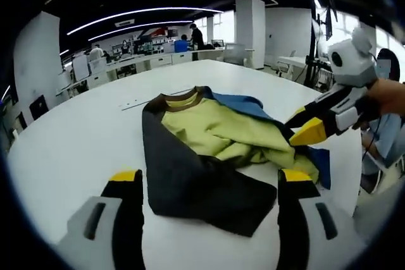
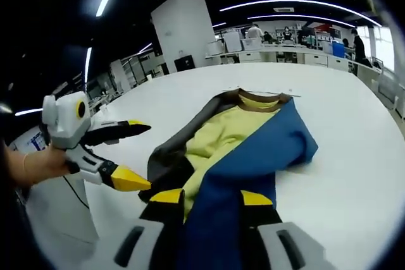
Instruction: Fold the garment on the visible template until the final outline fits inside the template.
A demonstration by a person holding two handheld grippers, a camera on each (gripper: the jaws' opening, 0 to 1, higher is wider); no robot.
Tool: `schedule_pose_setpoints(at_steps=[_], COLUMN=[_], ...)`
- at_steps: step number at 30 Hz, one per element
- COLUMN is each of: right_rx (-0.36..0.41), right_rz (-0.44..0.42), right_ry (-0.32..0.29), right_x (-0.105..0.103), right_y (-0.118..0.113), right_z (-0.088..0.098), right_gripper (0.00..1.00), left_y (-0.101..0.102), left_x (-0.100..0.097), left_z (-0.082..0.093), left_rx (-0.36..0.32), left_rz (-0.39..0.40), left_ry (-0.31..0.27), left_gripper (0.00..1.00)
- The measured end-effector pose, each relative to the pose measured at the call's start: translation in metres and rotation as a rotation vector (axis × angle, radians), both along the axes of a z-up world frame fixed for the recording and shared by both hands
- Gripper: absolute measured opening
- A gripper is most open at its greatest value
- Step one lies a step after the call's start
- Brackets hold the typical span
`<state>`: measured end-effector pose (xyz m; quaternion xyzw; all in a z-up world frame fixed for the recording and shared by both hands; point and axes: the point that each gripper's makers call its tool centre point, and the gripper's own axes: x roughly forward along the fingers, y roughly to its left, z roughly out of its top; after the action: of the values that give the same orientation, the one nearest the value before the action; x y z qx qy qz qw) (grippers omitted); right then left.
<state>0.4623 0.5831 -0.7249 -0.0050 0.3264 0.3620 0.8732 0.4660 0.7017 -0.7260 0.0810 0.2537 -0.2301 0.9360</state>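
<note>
Yellow-green garment (image 1: 215, 134) (blue, black panels)

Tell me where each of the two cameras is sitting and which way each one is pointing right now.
Left gripper view: rides the left gripper, facing across the white table at the garment; its open jaws rise from below, and the right gripper enters from the right.
Right gripper view: rides the right gripper, jaws around the garment's blue sleeve; the left gripper and a hand enter from the left.
Shared: garment, table, both grippers, office background.
</note>
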Motion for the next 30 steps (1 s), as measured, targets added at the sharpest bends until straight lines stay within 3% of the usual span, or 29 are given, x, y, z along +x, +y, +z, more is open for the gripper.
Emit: schedule_pose_setpoints(at_steps=[2, 4, 6, 11, 17, 19, 23, 30], right_rx=[-0.006, -0.004, -0.01, -0.01, -0.018, -0.013, 0.0, 0.003], right_rz=[-0.007, -0.033, -0.052, -0.098, -0.098, -0.106, -0.146, -0.185], right_ry=[0.0, 0.0, 0.0, -0.003, -0.002, -0.008, -0.09, -0.123], right_x=[-0.001, 0.001, 0.002, 0.004, 0.003, 0.005, 0.015, 0.029], right_y=[-0.001, -0.003, -0.005, -0.008, -0.008, -0.011, -0.023, -0.049], right_z=[-0.002, -0.003, -0.005, -0.005, -0.005, -0.001, 0.018, 0.037], right_gripper=[0.21, 0.19, 0.16, 0.02, 0.0, 0.0, 0.0, 0.0], left_y=[0.0, 0.002, 0.002, 0.004, 0.007, 0.009, 0.022, 0.057], left_x=[-0.002, -0.005, -0.006, -0.006, -0.013, -0.016, -0.016, -0.006], left_z=[-0.008, -0.017, -0.023, -0.029, -0.036, -0.036, -0.024, 0.002], left_rx=[0.039, 0.062, 0.057, 0.026, 0.016, 0.021, 0.028, 0.048], left_rz=[0.0, 0.013, 0.016, 0.049, 0.044, 0.034, 0.039, 0.087], left_ry=[0.012, 0.047, 0.069, 0.086, 0.135, 0.134, 0.105, 0.042], left_gripper=[0.76, 0.64, 0.52, 0.39, 0.0, 0.0, 0.0, 0.0])
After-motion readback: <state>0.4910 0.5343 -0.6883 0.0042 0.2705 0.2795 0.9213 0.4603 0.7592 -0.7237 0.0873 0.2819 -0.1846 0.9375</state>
